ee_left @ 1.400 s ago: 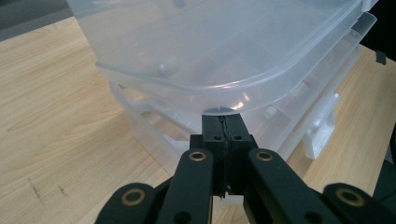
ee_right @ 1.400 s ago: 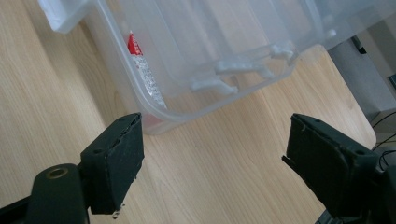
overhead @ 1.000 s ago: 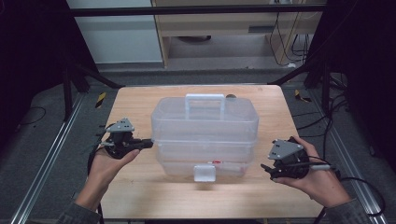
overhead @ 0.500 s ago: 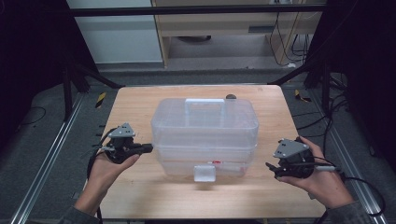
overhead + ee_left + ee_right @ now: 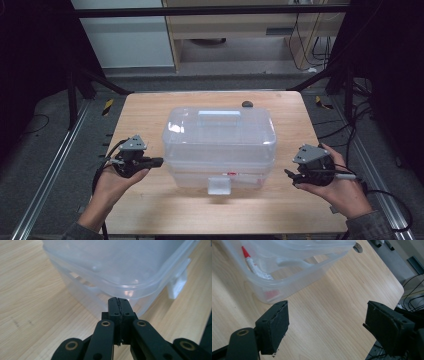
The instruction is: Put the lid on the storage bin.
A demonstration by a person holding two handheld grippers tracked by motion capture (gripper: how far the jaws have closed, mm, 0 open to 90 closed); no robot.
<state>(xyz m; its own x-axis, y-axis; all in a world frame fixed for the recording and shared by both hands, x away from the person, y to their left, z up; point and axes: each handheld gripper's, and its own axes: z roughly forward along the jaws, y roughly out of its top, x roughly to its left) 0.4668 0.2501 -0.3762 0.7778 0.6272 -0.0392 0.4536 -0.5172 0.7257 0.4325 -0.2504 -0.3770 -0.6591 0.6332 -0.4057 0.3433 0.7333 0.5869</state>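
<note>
**Flanking the clear box before a two-sided move**

High view: clear plastic box [image 5: 219, 147] mid-table on the wooden table [image 5: 150, 210], lid on, handle on top, white front latch [image 5: 220, 185] facing the near edge. Left gripper [image 5: 156, 161] level, pointing at the box's left wall, just short of it. Right gripper [image 5: 289, 175] well off the box's right side, aimed inward. Probably best handled by bringing both in at the same height, below the lid's rim, and pressing evenly so the box neither twists nor slides. Small dark round thing [image 5: 247, 104] behind the box, too small to identify.

Left gripper view: left gripper [image 5: 119, 302] clenched, jaws pressed together with nothing between them, tip close under the rounded corner of the lid; contact with the wall impossible to confirm. Better used as a blunt pusher than as a clamp here. Latch [image 5: 178, 285] off to the right, partly cut by the box corner.

Right gripper view: right gripper [image 5: 325, 316] released, jaws wide apart over bare wood, holding nothing. Inside the box, a white tube with a red tip [image 5: 254, 263], blurred by the plastic; a red patch below it unreadable. Far box wall cut off by the frame.
</note>
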